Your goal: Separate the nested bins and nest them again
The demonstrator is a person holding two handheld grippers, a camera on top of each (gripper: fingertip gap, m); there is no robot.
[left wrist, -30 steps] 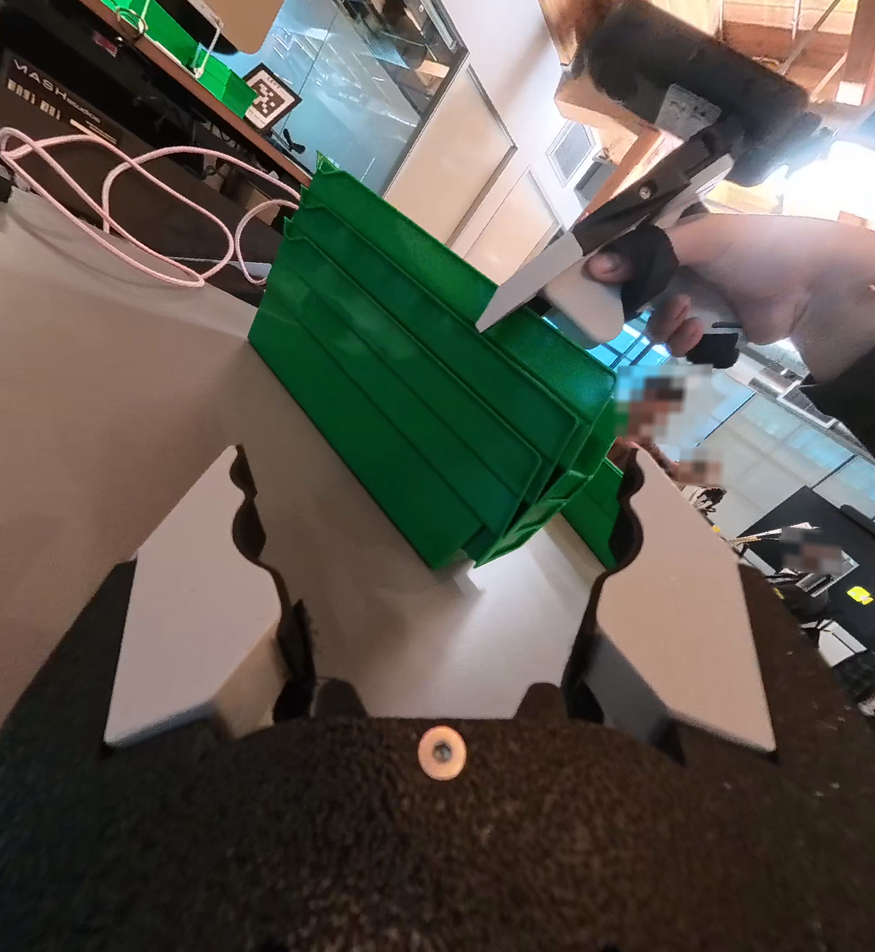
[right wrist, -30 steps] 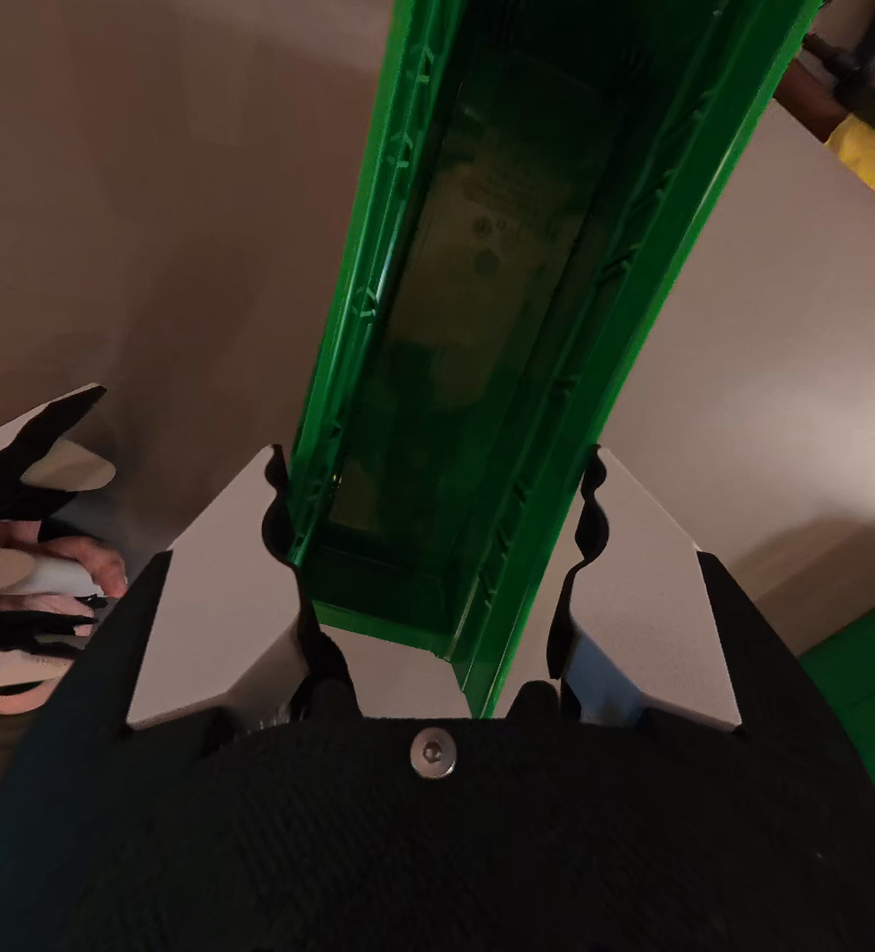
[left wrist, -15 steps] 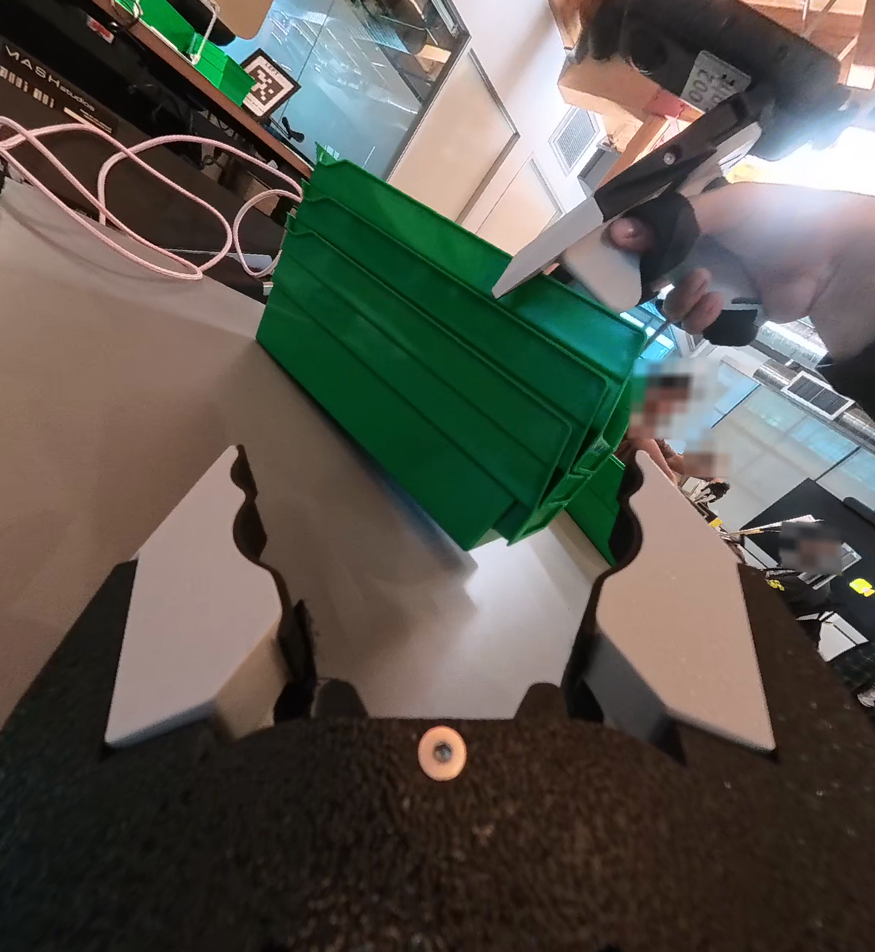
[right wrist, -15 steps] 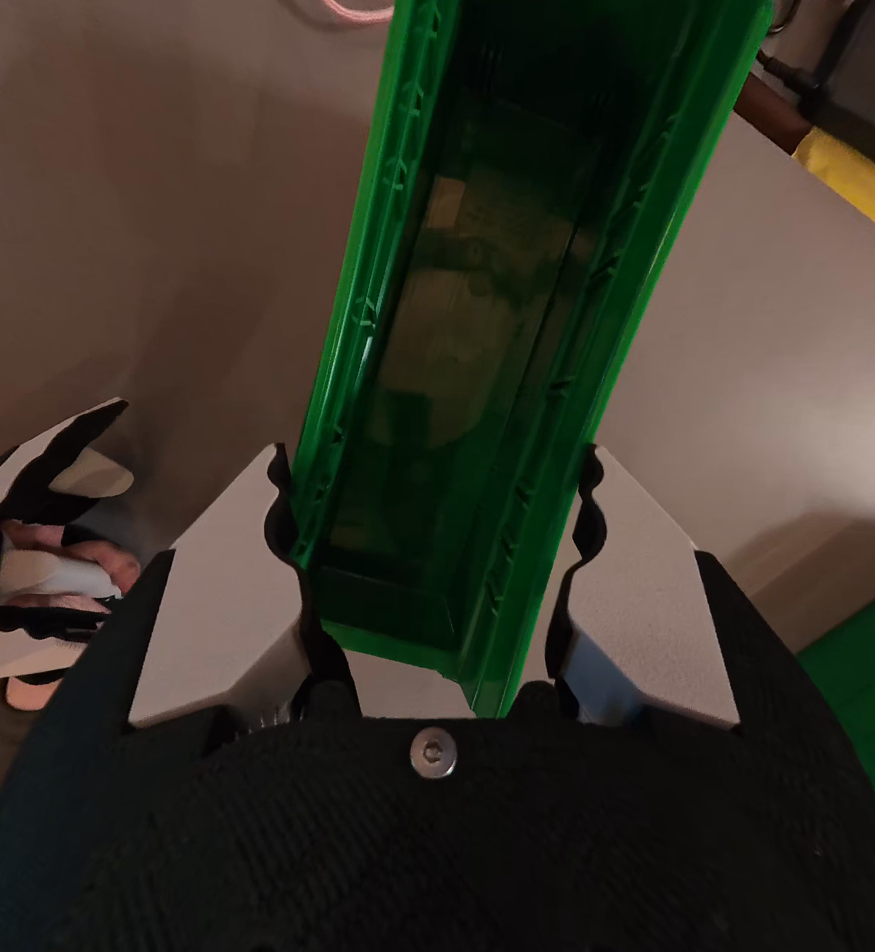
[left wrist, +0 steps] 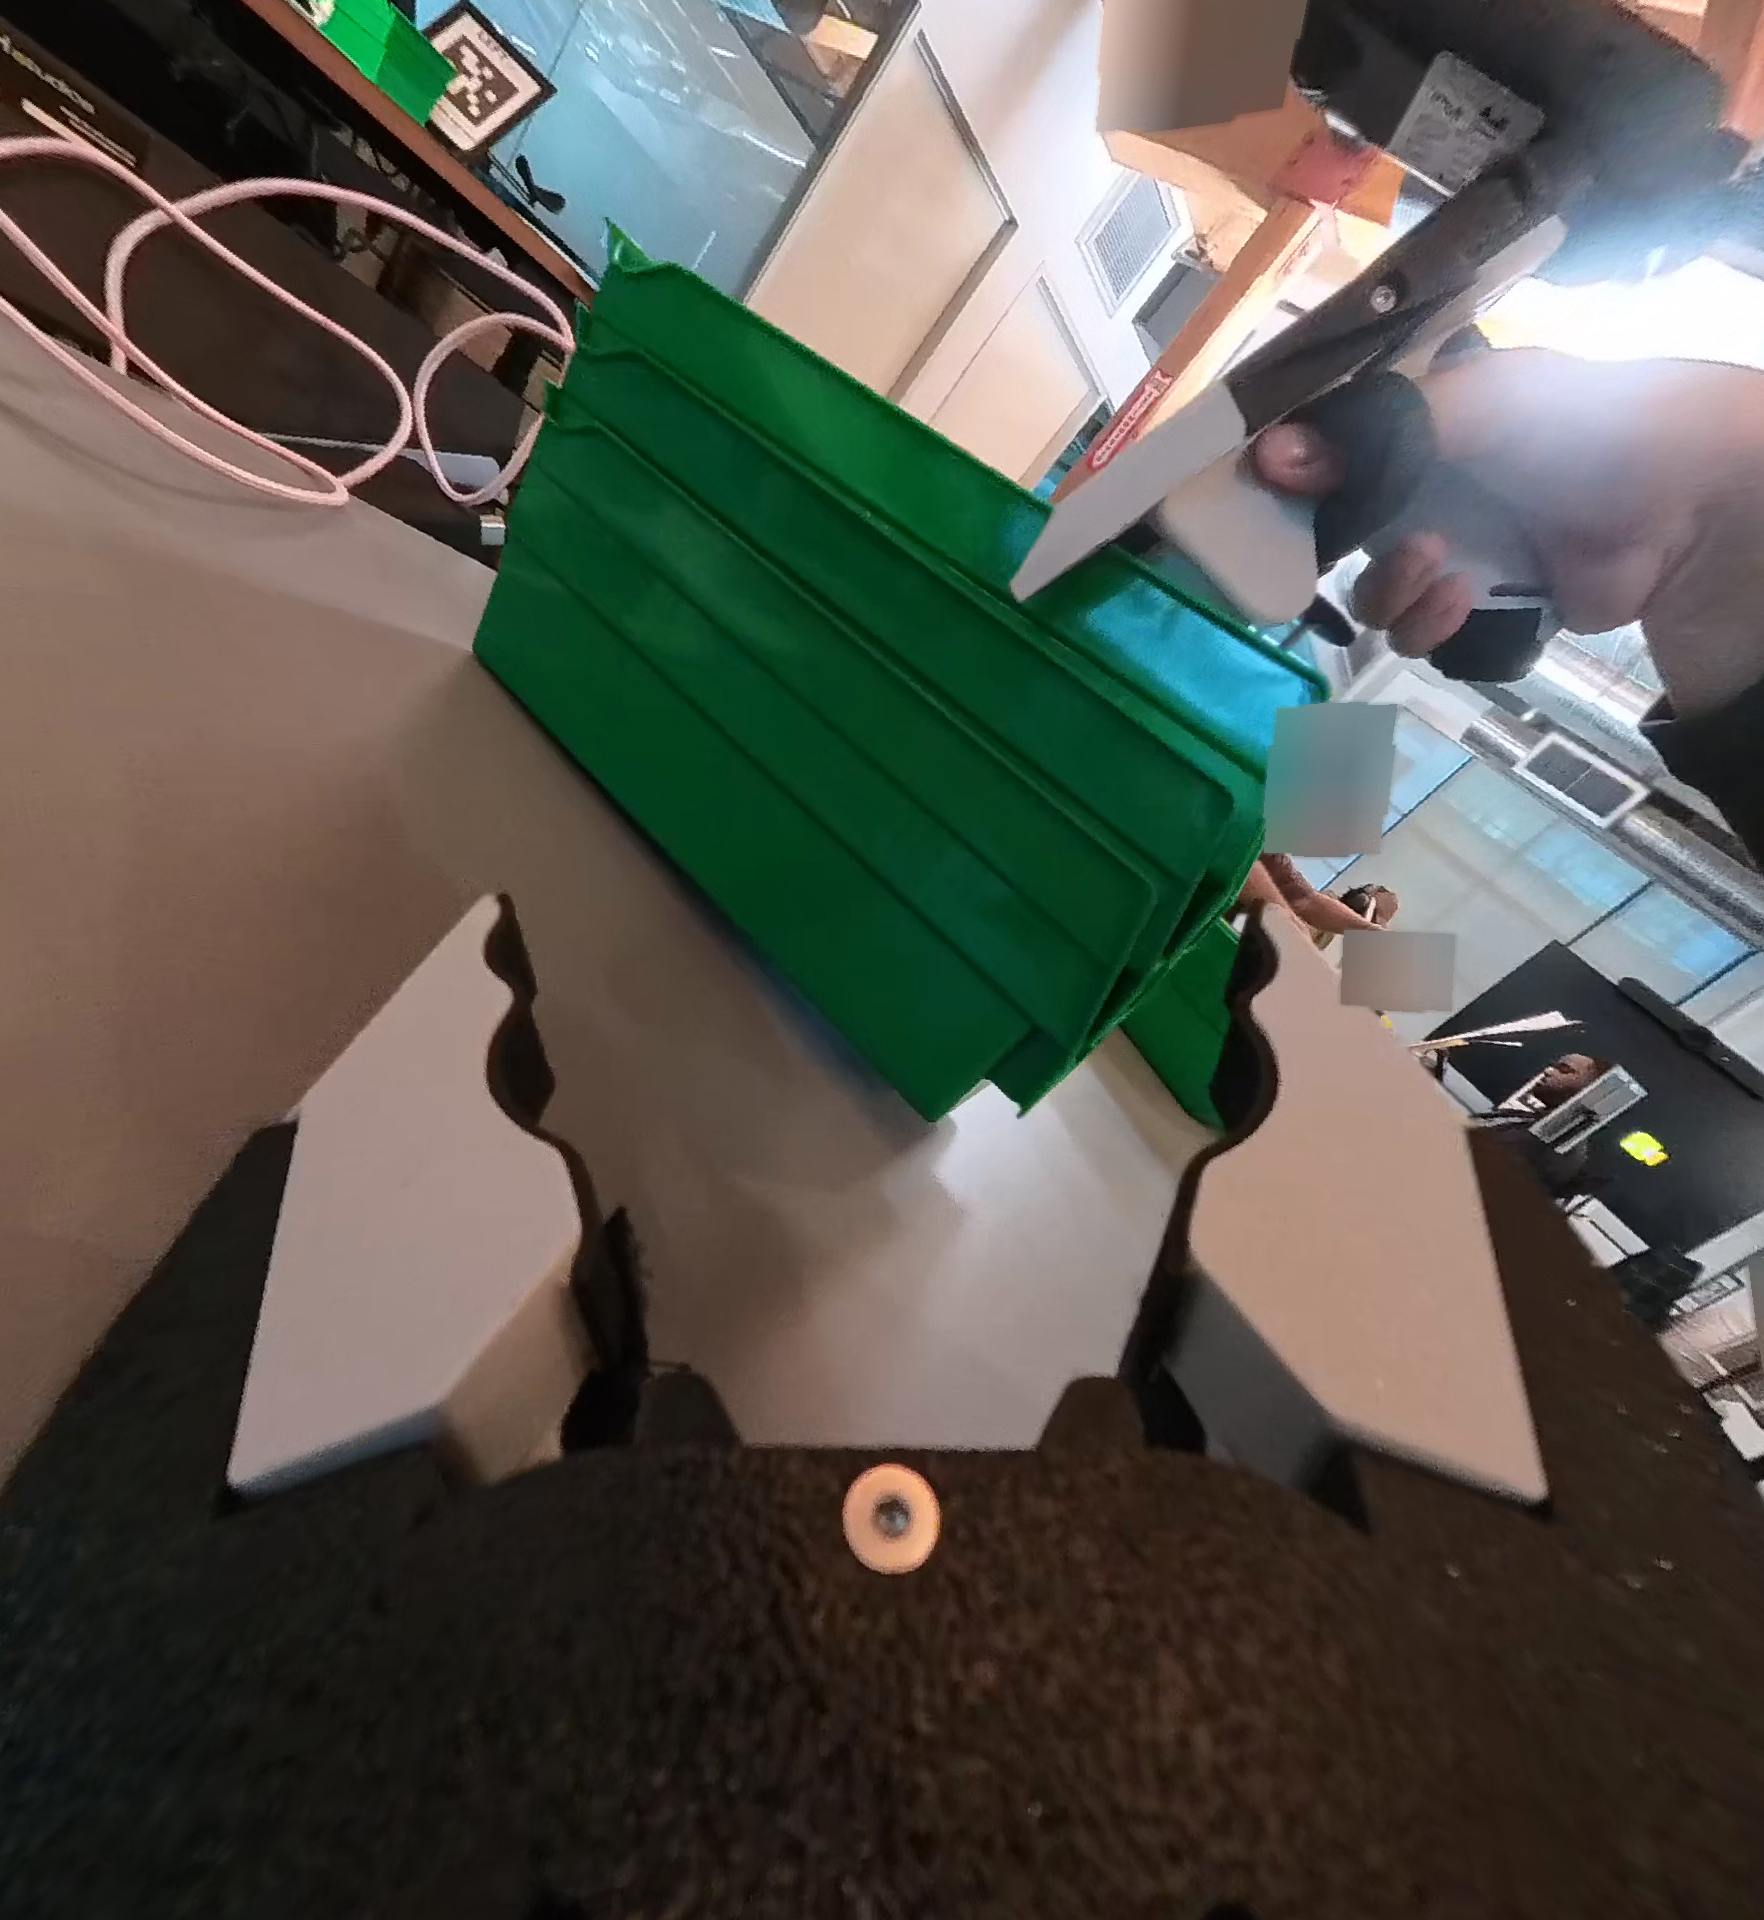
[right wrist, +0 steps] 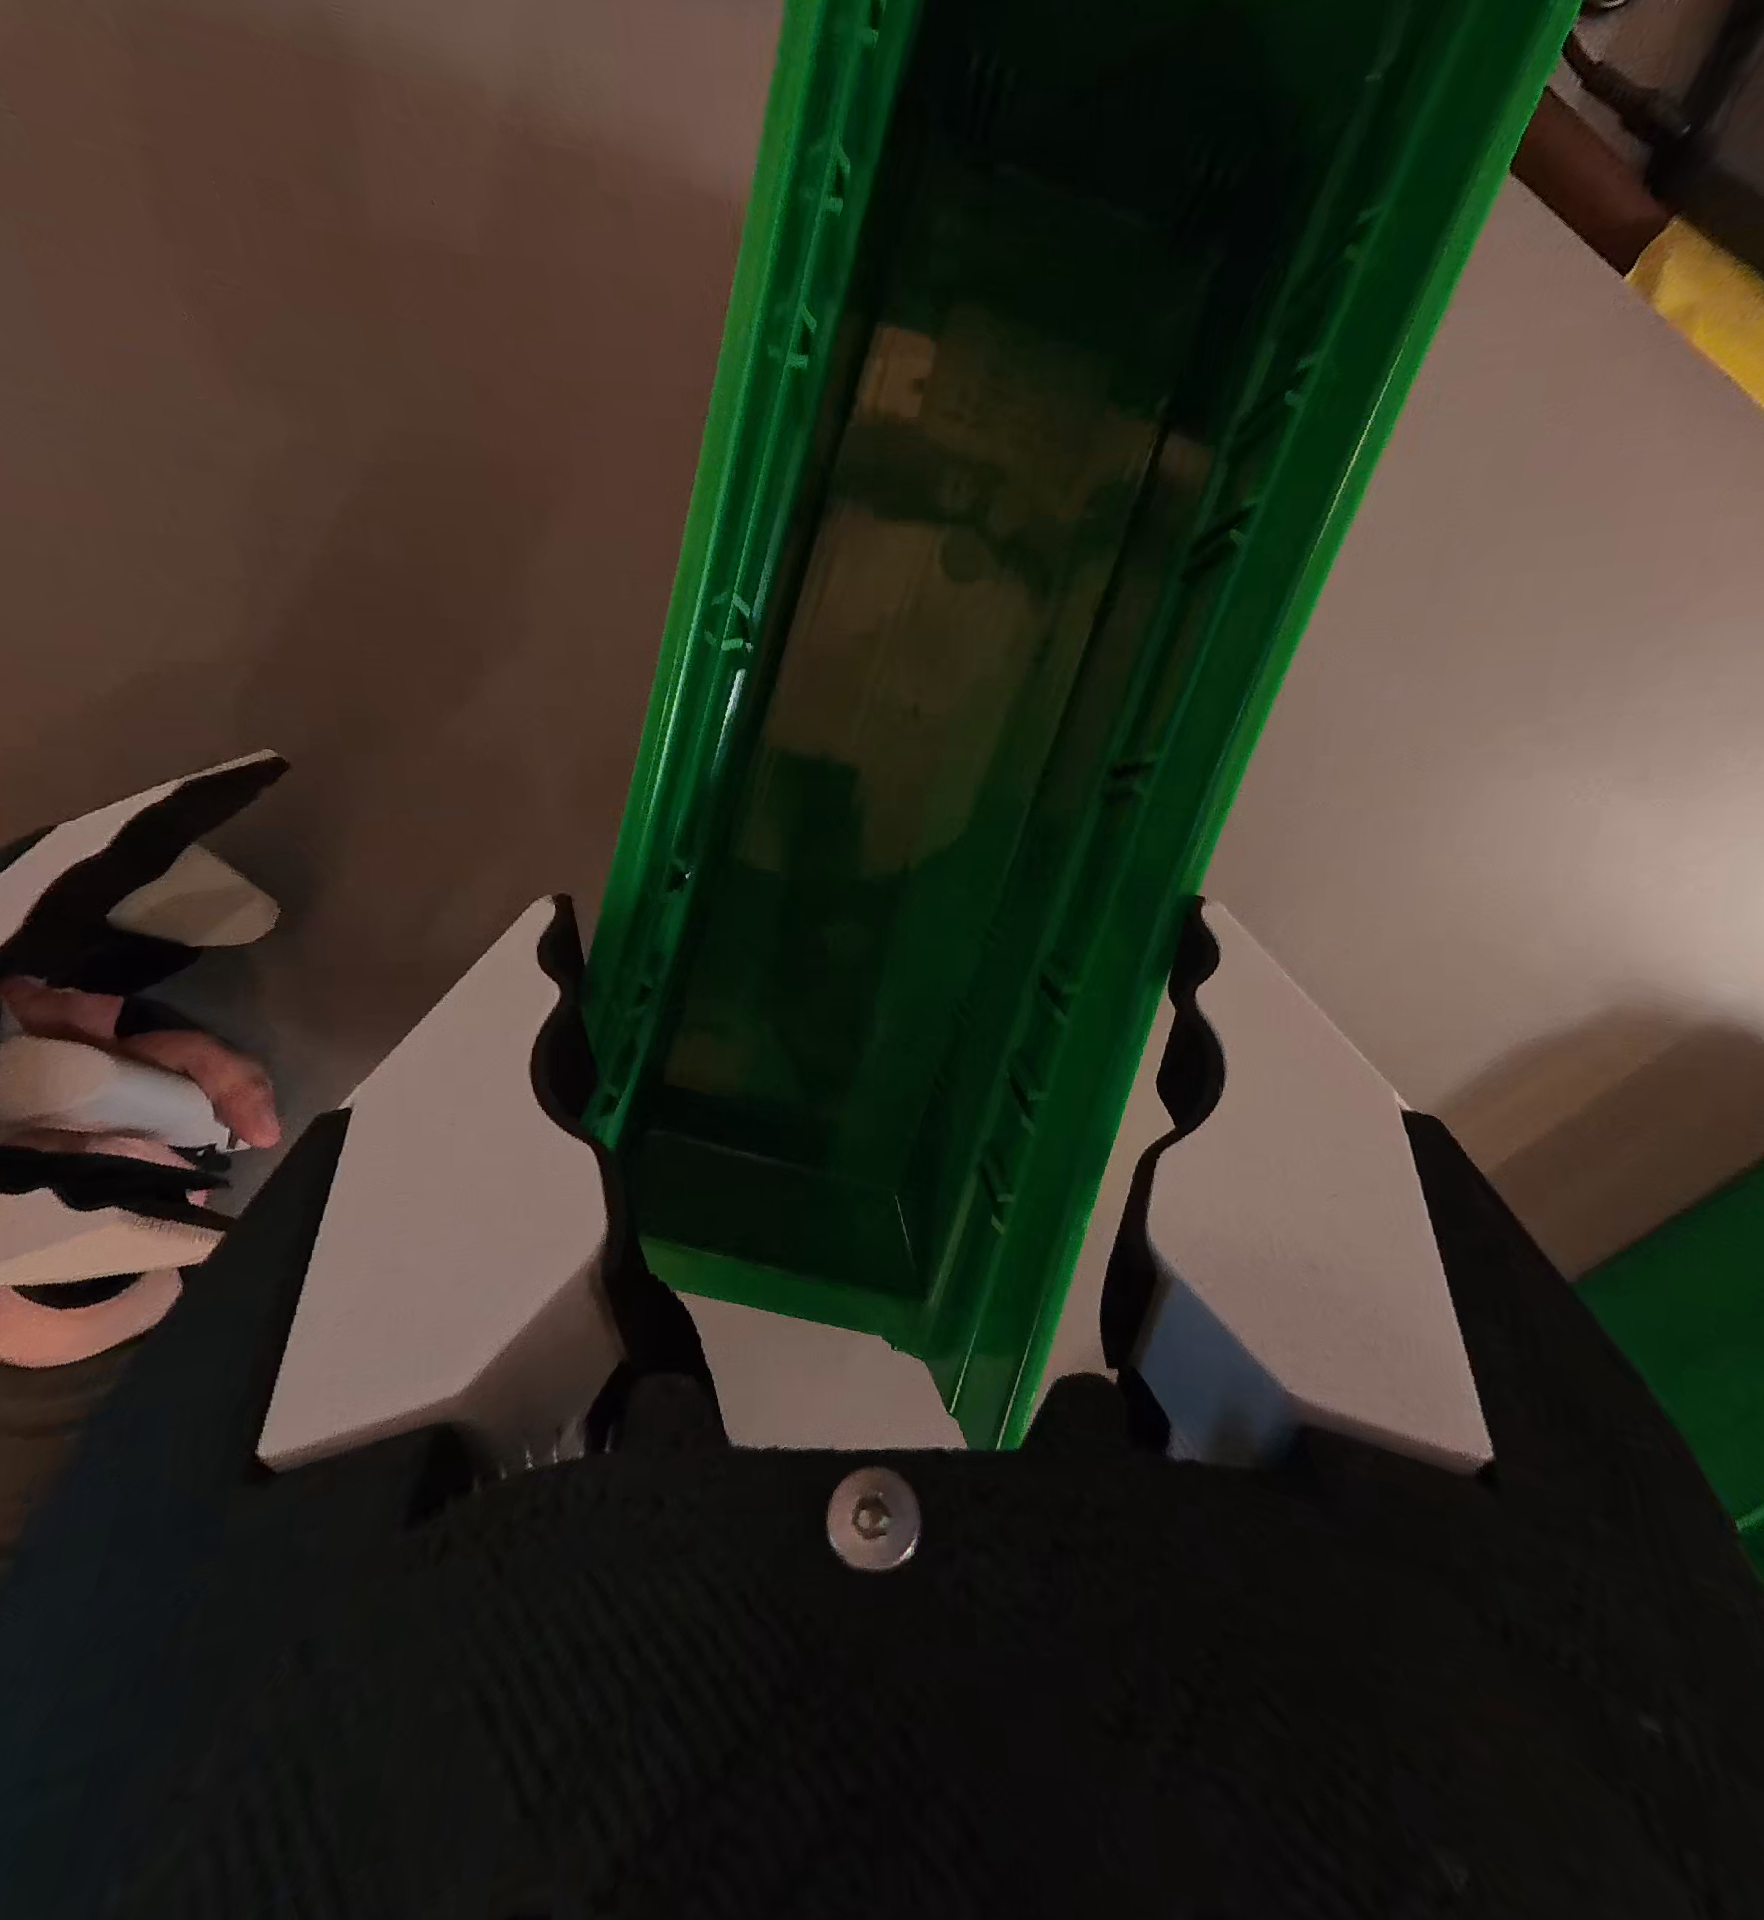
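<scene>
Although nested tight at frame centre on the grey counter (left wrist: 182, 727), the stack of green moulded-plastic bins (left wrist: 836, 748) looks light, rigid, slick; rim best hold. Right gripper (right wrist: 873, 1039) straddles top bin's rim, not visibly clamped. Left gripper (left wrist: 883, 997) released, empty.

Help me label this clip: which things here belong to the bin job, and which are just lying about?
Job:
nested green bins
left hand-held gripper, open, empty
right hand-held gripper, straddling the top bin's end

Lying about:
pink cable
separate green bin
square marker card
</scene>
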